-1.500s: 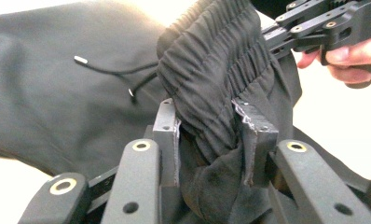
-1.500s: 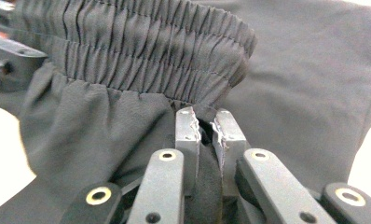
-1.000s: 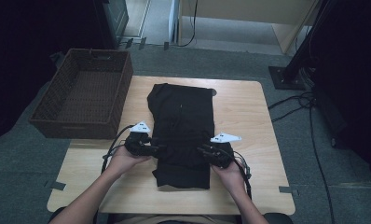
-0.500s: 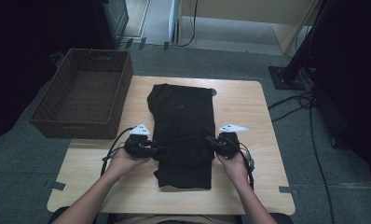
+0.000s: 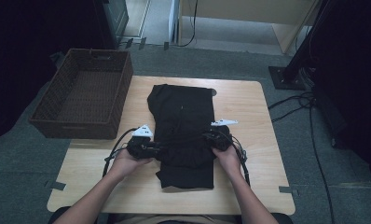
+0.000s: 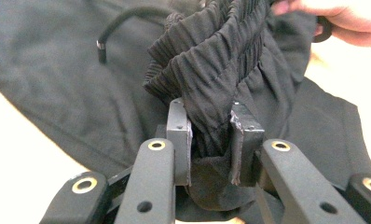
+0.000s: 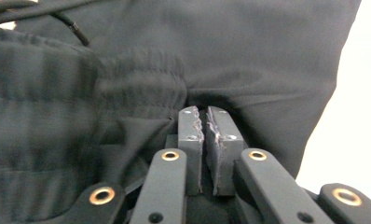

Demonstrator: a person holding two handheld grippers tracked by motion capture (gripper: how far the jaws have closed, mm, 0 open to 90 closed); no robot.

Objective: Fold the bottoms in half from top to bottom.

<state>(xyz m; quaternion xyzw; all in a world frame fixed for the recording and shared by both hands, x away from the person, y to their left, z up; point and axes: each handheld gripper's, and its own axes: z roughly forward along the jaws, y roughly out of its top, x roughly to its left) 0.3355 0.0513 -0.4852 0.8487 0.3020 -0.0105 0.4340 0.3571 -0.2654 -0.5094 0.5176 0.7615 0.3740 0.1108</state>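
Table: pale wood, rectangular, standing on grey carpet.

Wicker basket: dark brown, rectangular, just off the table's far left corner, nothing visible inside.

Black garment: trousers or shorts with a ribbed elastic waistband, lying lengthwise down the middle of the table. The near portion is gathered and raised into a ridge between the two claws; the far portion lies flat.

Left claw: at the garment's left edge, held in the person's left hand. Pinching a thick bunch of ribbed waistband, jaws kept apart by the fabric between them.

Right claw: at the garment's right edge, held in the right hand. Jaws pressed nearly together on a thin fold of the cloth.

Drawcord: black, metal-tipped, resting on the fabric beyond the left claw.
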